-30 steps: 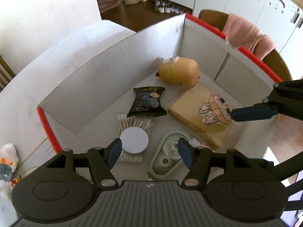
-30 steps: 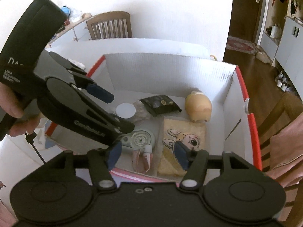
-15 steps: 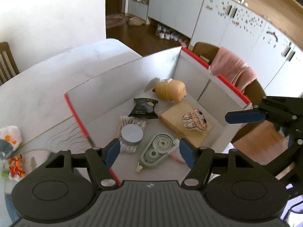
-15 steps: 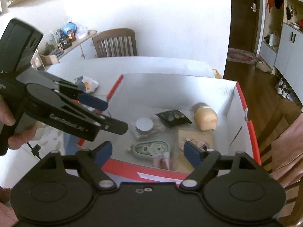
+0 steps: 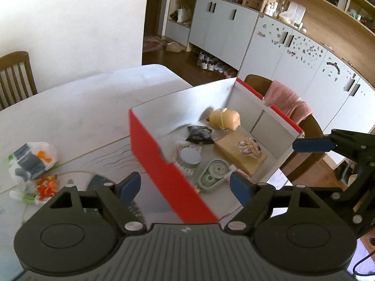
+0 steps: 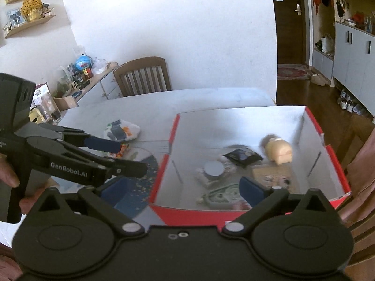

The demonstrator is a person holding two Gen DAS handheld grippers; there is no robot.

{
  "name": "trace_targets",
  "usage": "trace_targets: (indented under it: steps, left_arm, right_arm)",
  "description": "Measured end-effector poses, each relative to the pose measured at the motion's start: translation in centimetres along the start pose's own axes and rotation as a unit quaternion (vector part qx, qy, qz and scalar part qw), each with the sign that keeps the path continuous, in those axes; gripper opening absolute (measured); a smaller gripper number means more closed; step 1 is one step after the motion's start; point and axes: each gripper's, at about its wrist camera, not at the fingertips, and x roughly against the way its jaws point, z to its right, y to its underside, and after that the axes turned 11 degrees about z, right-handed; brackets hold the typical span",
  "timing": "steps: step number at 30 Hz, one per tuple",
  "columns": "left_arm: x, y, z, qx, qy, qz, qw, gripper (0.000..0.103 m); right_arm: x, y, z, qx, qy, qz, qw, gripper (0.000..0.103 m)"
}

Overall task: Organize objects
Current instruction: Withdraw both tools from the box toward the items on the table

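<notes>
The red-edged box (image 5: pixel 150 145) on the table (image 5: pixel 70 107) holds six things, perhaps: one plush toy (image 5: pixel 225 119), one dark packet (image 5: pixel 199 134), one round tin (image 5: pixel 191 160), one tape dispenser (image 5: pixel 212 174), one tan pad (image 5: pixel 239 153); a tube is blurred. Left gripper (image 5: pixel 185 186) and right gripper (image 6: pixel 181 190) both gape, empty.

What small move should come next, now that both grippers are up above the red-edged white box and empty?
Probably swing the left gripper left and down toward the white plastic bag on the table. Both grippers are open and hold nothing, the red-edged white cardboard box already holds several items, and the bag and small orange bits lie outside it, on the left gripper's side.
</notes>
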Motion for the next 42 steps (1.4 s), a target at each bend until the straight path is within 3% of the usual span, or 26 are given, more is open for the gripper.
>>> trace_targets:
  steps: [8,12,21,28,36,42]
  left_arm:
    - [2.6,1.8,-4.4,0.016,-0.012,0.005,0.9998,0.085]
    - [3.7,2.4,-7.1,0.022,-0.024,0.010,0.9994,0.102]
    - [5.0,3.3,-13.0,0.016,-0.059,0.030,0.9977,0.103]
    - [4.4,4.2,-18.1,0.019,-0.079,0.002,0.9967,0.103]
    - [3.3,4.3,-23.1,-0.002,-0.116,-0.002,0.9932,0.103]
    - [1.4,3.5,-26.0,-0.027,-0.118,0.004,0.9926,0.103]
  right_arm:
    - [-2.5,0.2,-4.3,0.003,-0.003,-0.017,1.000,0.102]
    - [-4.1,0.1,-6.4,0.003,-0.006,-0.029,1.000,0.102]
    - [-8.1,-0.7,-11.1,0.021,-0.027,-0.051,0.998,0.102]
    - [-11.7,-0.8,-13.6,0.025,-0.032,-0.080,0.996,0.102]
    - [-15.8,-1.0,-15.5,0.031,-0.009,-0.098,0.995,0.102]
    - [-19.2,-0.8,-16.3,0.039,0.012,-0.113,0.993,0.100]
